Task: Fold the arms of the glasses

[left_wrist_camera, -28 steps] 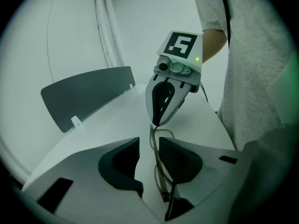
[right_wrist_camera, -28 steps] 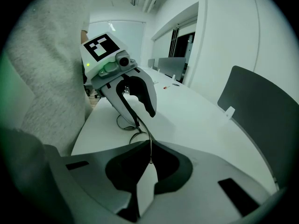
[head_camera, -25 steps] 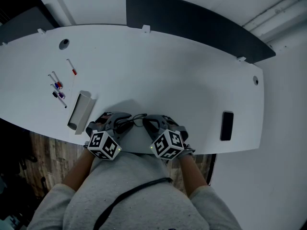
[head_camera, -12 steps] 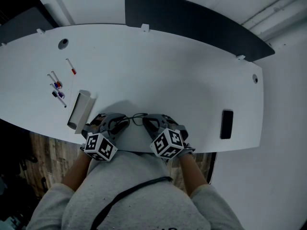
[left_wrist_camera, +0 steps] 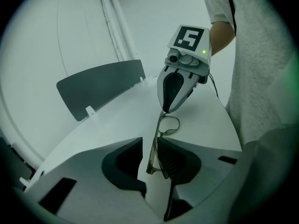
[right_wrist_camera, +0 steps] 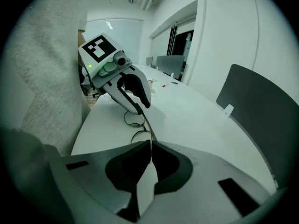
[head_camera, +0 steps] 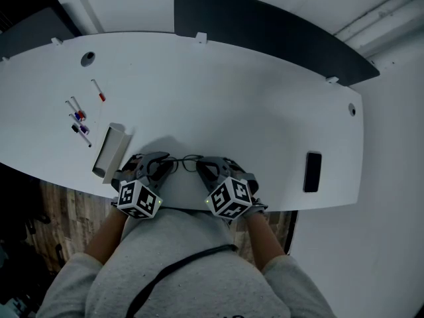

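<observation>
The fingers (left_wrist_camera: 122, 164) of the left gripper (left_wrist_camera: 149, 146) stand apart and have just been closing. One arm of the glasses (left_wrist_camera: 169, 125) passes between them. This arm lies against the ribbed pad on the picture's right side, and a clear gap separates it from the other pad, so it is not pinched. The fingers (right_wrist_camera: 125, 168) of the right gripper (right_wrist_camera: 151, 146) are pressed together on a thin part of the glasses; which part exactly, I cannot tell.

The glasses are near the front edge of the white table (head_camera: 232, 98), just before the person, between the two grippers. They have a thin dark wire frame with rounded, clear lenses. In the left gripper view the arm is a long, straight, slim bar of greyish colour with a small bend at its end, which shows low between the jaws. From there it runs up to the tips of the right gripper, and one lens ring shows just beside it. In the right gripper view two lens rings appear low over the table, one behind the other, and a thin line goes from the shut jaws toward the tips of the left gripper. In the head view the frame is only a fine dark line with two small loops.
</observation>
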